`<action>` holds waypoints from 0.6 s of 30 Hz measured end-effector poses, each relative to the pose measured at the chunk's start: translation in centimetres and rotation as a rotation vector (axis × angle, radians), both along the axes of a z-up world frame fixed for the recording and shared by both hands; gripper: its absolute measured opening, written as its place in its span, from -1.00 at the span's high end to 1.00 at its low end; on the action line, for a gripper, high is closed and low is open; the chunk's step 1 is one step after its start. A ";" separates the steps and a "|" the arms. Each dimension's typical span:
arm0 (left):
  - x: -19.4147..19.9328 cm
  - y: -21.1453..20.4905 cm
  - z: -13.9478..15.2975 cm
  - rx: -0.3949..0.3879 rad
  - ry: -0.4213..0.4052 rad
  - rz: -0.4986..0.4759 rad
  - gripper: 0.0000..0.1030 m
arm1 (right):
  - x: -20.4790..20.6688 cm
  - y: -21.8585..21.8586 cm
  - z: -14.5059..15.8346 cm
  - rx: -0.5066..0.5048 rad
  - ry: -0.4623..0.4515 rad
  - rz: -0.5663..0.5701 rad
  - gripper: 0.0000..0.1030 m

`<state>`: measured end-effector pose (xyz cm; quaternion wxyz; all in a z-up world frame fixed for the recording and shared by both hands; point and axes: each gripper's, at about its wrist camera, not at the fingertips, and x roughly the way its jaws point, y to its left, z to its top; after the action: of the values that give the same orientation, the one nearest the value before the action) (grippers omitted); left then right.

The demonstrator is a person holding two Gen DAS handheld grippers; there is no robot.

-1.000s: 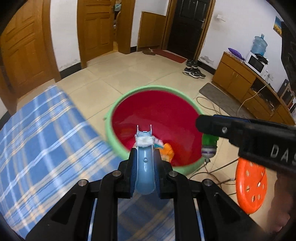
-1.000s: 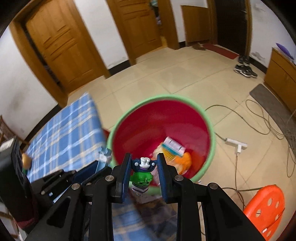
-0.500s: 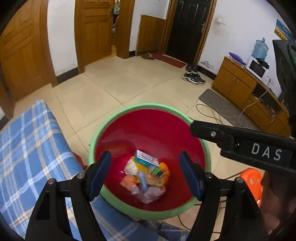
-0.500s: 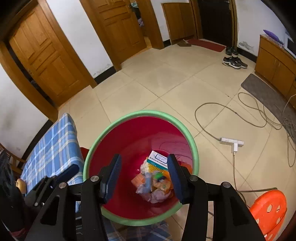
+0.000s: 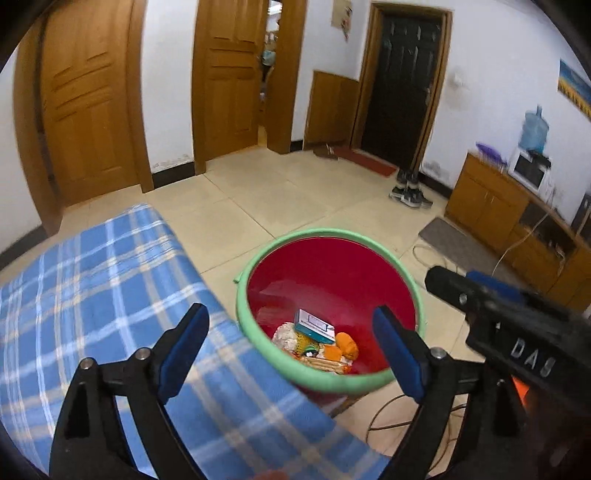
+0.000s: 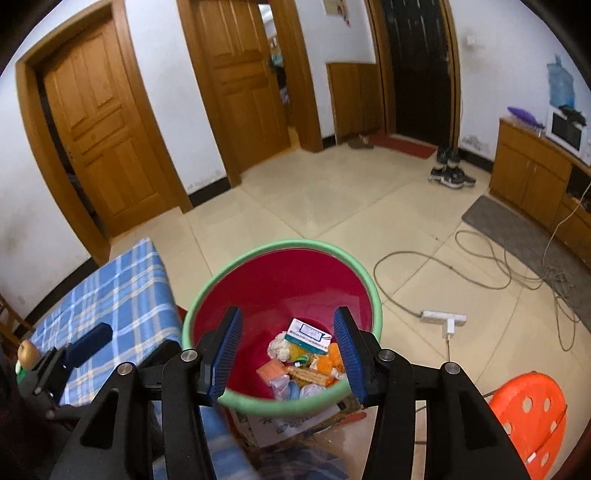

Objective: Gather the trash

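Tiled floor | bin beside plaid cloth | both hand-held grippers released

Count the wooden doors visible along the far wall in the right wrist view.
2. One closed wooden door stands at left; a second wooden door stands right of it, beside an open doorway. The dark door further right is not counted.

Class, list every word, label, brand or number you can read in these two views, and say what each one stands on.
"DAS": white letters on the black body of the right gripper, seen in the left wrist view.
White-and-teal box in the red bin: printed label, too small to read.
Wall poster by the dark door: blurred, unreadable.
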<state>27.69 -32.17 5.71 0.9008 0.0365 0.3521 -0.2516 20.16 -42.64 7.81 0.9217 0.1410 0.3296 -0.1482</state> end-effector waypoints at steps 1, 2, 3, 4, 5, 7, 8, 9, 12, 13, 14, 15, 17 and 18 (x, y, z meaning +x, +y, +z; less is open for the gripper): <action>-0.5 0.4 0.1 0.000 -0.014 0.002 -0.78 | -0.9 0.6 0.2 -0.009 -0.018 0.006 -0.01; -1.3 1.0 0.3 0.005 -0.031 0.002 -0.79 | -1.3 1.0 0.3 -0.016 -0.026 0.013 -0.01; -1.9 1.3 0.4 0.007 -0.041 0.003 -0.80 | -2.0 1.6 0.4 -0.025 -0.038 0.023 -0.01; -2.5 1.8 0.5 0.011 -0.045 0.006 -0.81 | -2.5 2.0 0.5 -0.034 -0.044 0.028 -0.01; -2.9 2.2 0.5 0.014 -0.047 0.007 -0.81 | -3.0 2.4 0.6 -0.046 -0.047 0.033 -0.01; -3.8 3.2 0.5 0.013 -0.054 0.013 -0.81 | -4.5 3.3 0.7 -0.056 -0.062 0.047 -0.01; -4.4 3.9 0.5 0.010 -0.052 0.018 -0.82 | -5.0 3.5 0.7 -0.054 -0.068 0.049 -0.02; -4.9 4.6 0.4 0.007 -0.045 0.022 -0.82 | -5.9 3.8 0.7 -0.056 -0.077 0.048 -0.02; -6.5 6.1 0.2 -0.003 -0.039 0.028 -0.83 | -7.9 4.8 0.3 -0.074 -0.083 0.054 -0.02; -7.1 6.5 0.1 -0.001 -0.040 0.030 -0.83 | -8.4 5.3 0.2 -0.084 -0.081 0.059 -0.02; -7.5 7.0 0.1 0.000 -0.041 0.028 -0.83 | -8.5 5.6 0.0 -0.090 -0.078 0.063 -0.02; -7.9 7.2 0.1 0.000 -0.041 0.029 -0.83 | -8.7 5.9 -0.2 -0.098 -0.071 0.067 -0.02; -8.5 7.9 0.1 -0.003 -0.033 0.035 -0.83 | -9.0 6.4 -0.5 -0.098 -0.061 0.069 -0.02; -8.7 8.2 0.1 -0.006 -0.031 0.036 -0.83 | -9.3 6.7 -0.6 -0.097 -0.060 0.075 -0.02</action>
<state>18.99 -23.96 5.79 0.9106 0.0311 0.3380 -0.2356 10.90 -35.98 7.22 0.9418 0.0882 0.2991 -0.1252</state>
